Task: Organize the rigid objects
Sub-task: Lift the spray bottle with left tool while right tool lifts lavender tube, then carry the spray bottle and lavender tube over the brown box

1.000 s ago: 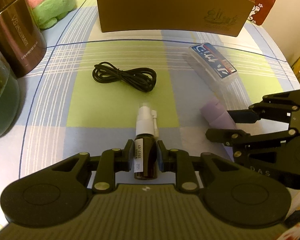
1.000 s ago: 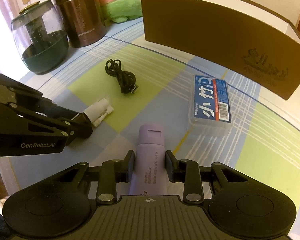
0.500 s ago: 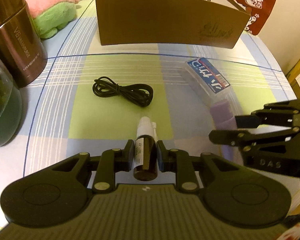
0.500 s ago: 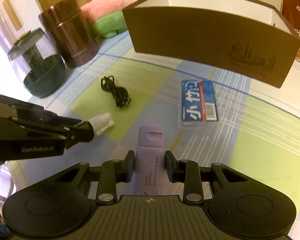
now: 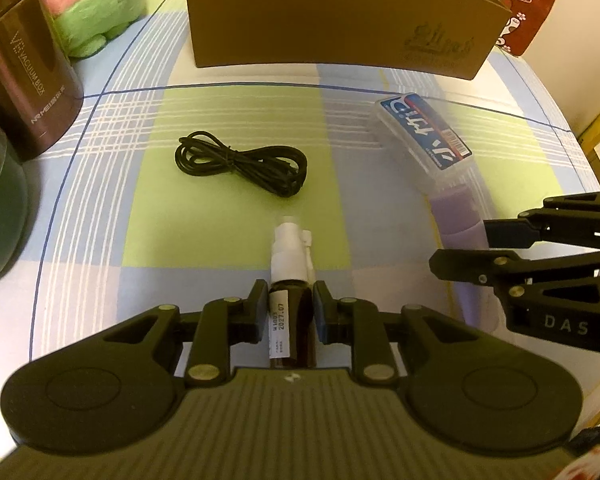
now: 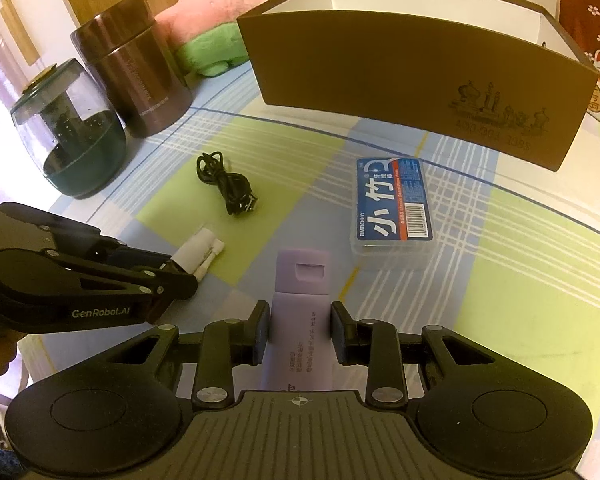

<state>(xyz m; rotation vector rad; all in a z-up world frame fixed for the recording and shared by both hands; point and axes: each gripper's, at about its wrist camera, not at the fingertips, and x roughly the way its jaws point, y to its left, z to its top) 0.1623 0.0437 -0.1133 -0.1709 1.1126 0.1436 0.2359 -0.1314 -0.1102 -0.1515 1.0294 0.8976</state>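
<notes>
Gripping a brown spray bottle [image 5: 291,316], left hand-held gripper [image 5: 290,306] level, right hand-held gripper [image 6: 300,330] clamping a lilac tube [image 6: 300,320]

In the right wrist view, bare worktop [image 6: 540,248] fills the right of the frame up to the brown box [image 6: 420,80] across the top. Centre holds the coiled cable [image 6: 228,184] and plastic case [image 6: 394,208]; upper left is blocked by the canister [image 6: 136,68] and glass jar [image 6: 68,136].

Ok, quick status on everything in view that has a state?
Left gripper: shut on spray bottle.
Right gripper: shut on purple tube.
Cardboard box: open-topped.
Black cable: coiled, on table.
Plastic case: closed, lying flat.
Brown canister: upright, lidded.
</notes>
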